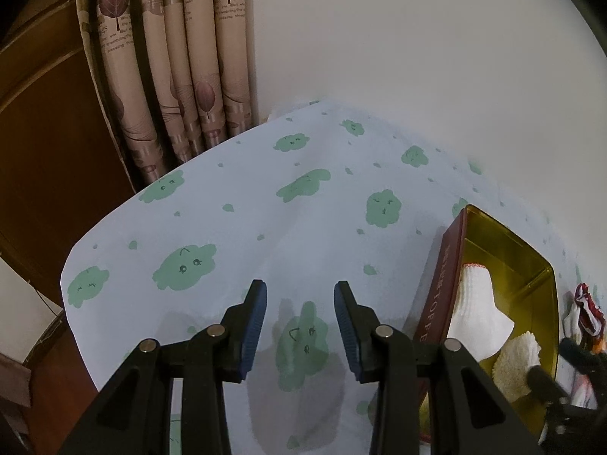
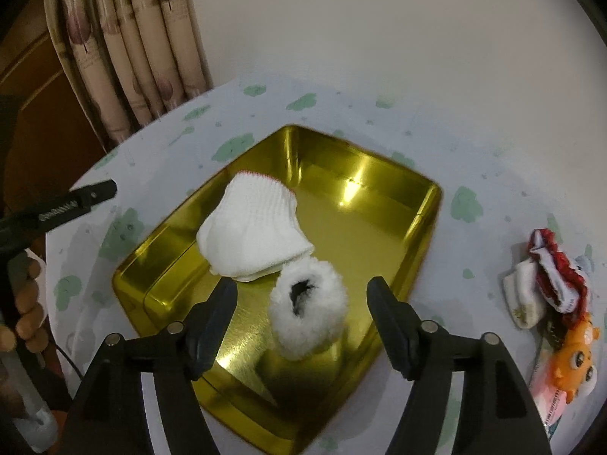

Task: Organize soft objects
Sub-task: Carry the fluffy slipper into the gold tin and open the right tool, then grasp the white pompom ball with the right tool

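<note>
A gold tin tray (image 2: 379, 204) stands on the table. In it lie a white knit glove (image 2: 254, 227) and a fluffy white bootie (image 2: 309, 309). My right gripper (image 2: 302, 288) is open above the tray, its jaws either side of the bootie and apart from it. My left gripper (image 1: 300, 292) is open and empty over the cloud-print tablecloth (image 1: 242, 223), left of the tray (image 1: 531, 265). The glove (image 1: 478, 303) and bootie (image 1: 516, 360) show there too. More soft items lie right of the tray: a red-trimmed white piece (image 2: 554, 269), a small white sock (image 2: 525, 299) and an orange plush toy (image 2: 576, 360).
The tray's outer wall is dark red with lettering (image 1: 440, 280). A patterned curtain (image 1: 182, 60) hangs behind the table's left back edge, with brown wood (image 1: 49, 132) beside it. A white wall (image 2: 379, 30) is behind the table. The left gripper shows at the left edge of the right wrist view (image 2: 76, 199).
</note>
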A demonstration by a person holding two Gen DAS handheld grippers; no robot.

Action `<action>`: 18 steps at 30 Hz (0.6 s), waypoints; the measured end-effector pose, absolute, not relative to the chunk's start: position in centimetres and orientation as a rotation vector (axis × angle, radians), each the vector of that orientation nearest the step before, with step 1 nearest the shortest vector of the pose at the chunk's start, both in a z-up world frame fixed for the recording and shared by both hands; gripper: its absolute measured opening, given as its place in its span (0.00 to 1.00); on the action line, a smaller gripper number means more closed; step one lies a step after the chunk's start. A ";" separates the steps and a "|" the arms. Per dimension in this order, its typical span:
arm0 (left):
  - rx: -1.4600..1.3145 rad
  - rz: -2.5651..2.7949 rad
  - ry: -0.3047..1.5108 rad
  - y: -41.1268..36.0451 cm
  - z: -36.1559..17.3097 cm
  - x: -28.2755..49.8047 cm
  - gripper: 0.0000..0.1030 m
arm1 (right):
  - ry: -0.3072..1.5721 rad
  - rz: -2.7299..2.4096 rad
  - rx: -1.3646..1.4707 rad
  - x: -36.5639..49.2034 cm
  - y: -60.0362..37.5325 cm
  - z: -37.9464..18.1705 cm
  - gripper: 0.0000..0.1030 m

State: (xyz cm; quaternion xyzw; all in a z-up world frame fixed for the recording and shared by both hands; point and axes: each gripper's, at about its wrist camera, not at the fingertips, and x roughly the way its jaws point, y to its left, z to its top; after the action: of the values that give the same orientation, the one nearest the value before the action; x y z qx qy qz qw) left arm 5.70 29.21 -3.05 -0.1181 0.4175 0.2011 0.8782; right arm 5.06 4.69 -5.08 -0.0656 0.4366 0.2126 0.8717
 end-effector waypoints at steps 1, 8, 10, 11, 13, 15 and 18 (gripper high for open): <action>-0.242 0.419 0.874 29.1 -3.0 5.7 0.36 | 0.904 0.439 -0.123 4.8 4.0 -4.7 0.66; -0.219 0.419 0.865 28.7 -2.8 5.7 0.36 | 0.843 0.299 -0.052 3.5 -4.1 -2.4 0.66; -0.218 0.419 0.866 28.6 -2.8 5.7 0.36 | 0.832 0.236 -0.040 3.3 -7.2 -2.1 0.66; -0.214 0.421 0.865 28.6 -2.8 5.7 0.36 | 0.827 0.190 -0.025 3.2 -9.4 -2.0 0.66; -0.203 0.427 0.865 28.5 -2.8 5.7 0.36 | 0.827 0.118 -0.006 3.0 -12.6 -2.1 0.66; -0.192 0.427 0.864 28.2 -2.8 5.7 0.36 | 0.821 0.023 -0.003 2.5 -16.1 -2.6 0.66; -0.186 0.423 0.864 28.0 -2.8 5.8 0.36 | 0.833 -0.091 0.016 1.9 -21.0 -4.0 0.66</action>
State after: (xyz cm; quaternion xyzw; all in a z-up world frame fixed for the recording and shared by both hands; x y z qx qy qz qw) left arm 5.75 28.05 -2.84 -0.0891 0.4149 0.2032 0.8824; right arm 1.94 -20.96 -4.01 0.0077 0.4046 -0.0441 0.9134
